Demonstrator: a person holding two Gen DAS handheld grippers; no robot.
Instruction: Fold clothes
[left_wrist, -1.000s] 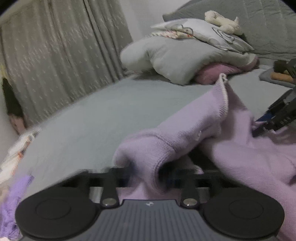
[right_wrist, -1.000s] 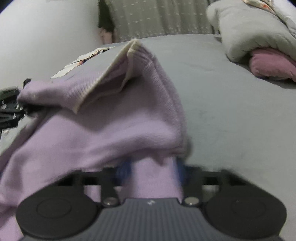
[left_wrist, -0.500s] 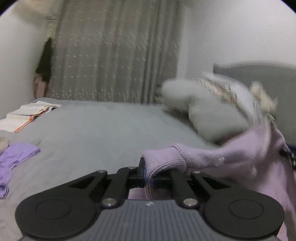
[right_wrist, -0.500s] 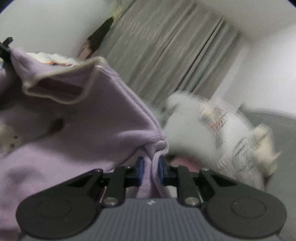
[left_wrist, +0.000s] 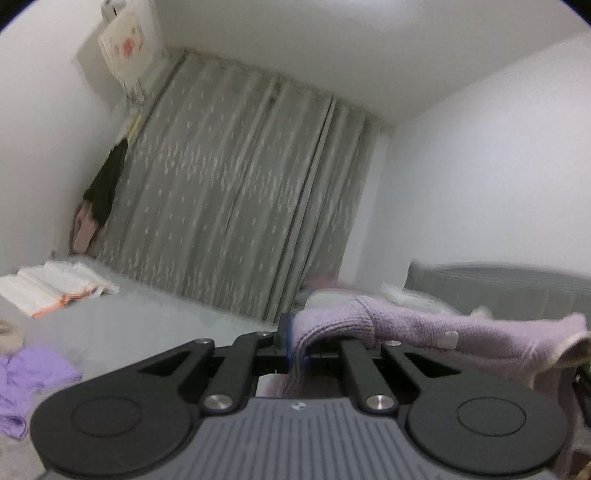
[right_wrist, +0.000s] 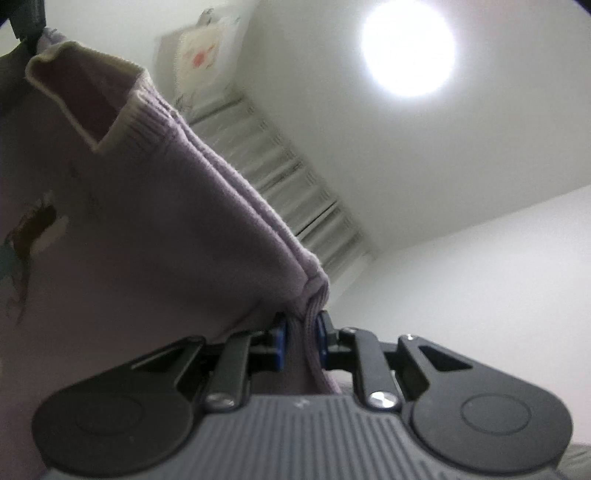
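Here the left gripper (left_wrist: 295, 345) is closed tight on a fold of the lilac knitted sweater (left_wrist: 417, 326), and the knit runs from its blue pads to the right, where a cream-edged opening (left_wrist: 569, 350) hangs blurred. The right gripper (right_wrist: 301, 341) also holds the sweater (right_wrist: 155, 229): its pads stand narrow, with a thick ribbed seam pressed between them, and the cloth spreads up and to the left, so that the cream-trimmed collar (right_wrist: 92, 99) stands open near the top corner. A small dark printed figure (right_wrist: 33, 229) shows on the cloth at the left. The sweater is thus held in the air between both grippers. Behind, in the left view, there are grey curtains (left_wrist: 229, 206), a grey bed (left_wrist: 140, 325), a second purple garment (left_wrist: 33, 376) lying on it at the left, and folded white cloth (left_wrist: 51, 288) further back. The right view looks up at a bright ceiling lamp (right_wrist: 408, 50).
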